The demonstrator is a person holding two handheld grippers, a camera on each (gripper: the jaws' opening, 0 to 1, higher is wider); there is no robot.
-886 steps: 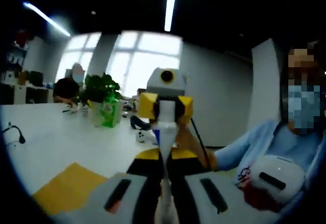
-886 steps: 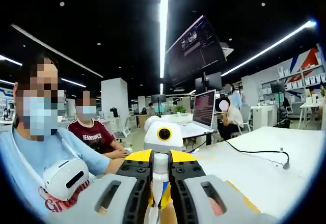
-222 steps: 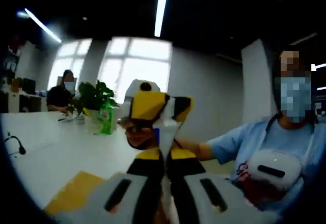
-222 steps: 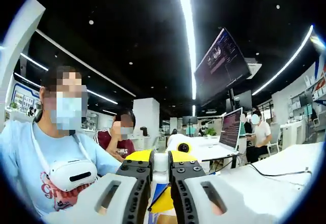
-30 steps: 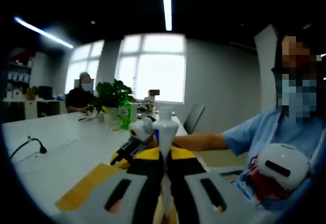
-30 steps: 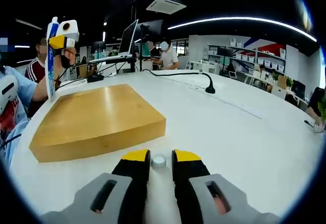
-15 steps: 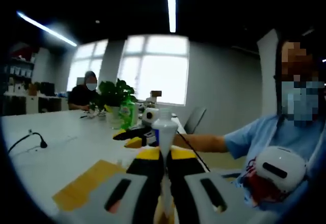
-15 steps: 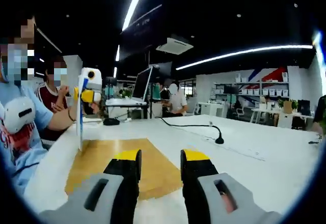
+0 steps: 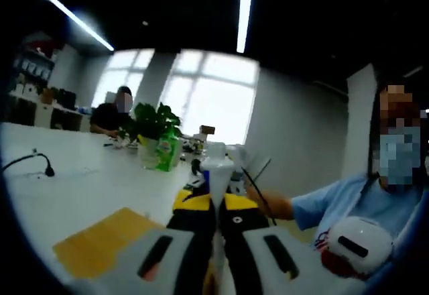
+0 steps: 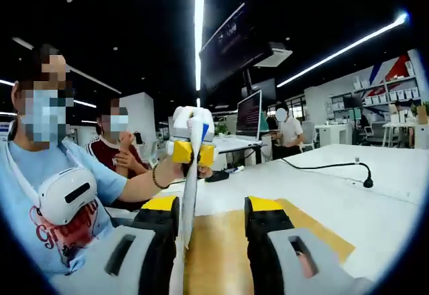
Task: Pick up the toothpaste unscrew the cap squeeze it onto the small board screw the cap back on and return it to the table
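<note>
Left hand-held gripper (image 9: 214, 204): clamped on the toothpaste (image 9: 216, 174), tube upright between the jaws, bare white nozzle on top; seen from the right gripper view as the left hand-held gripper (image 10: 192, 153) raised above the small board (image 10: 221, 255), toothpaste (image 10: 190, 201) hanging below it toward the wood.

Right hand-held gripper (image 10: 212, 214): jaws wide apart, nothing between them; a second ago closed around the small white cap on the bench, half a second ago already parted and lifted.

Cap: off the tube; judged left on the bench, though not found now.

Small board: yellow-brown slab on the white bench (image 10: 348, 194); also at lower left in the left gripper view (image 9: 100, 245).

Meaning for the task: unscrewing judged done; squeezing next, right jaws lined up toward the tube.

Surroundings: seated person (image 10: 53, 201) in blue; green plant (image 9: 153, 124) behind.
</note>
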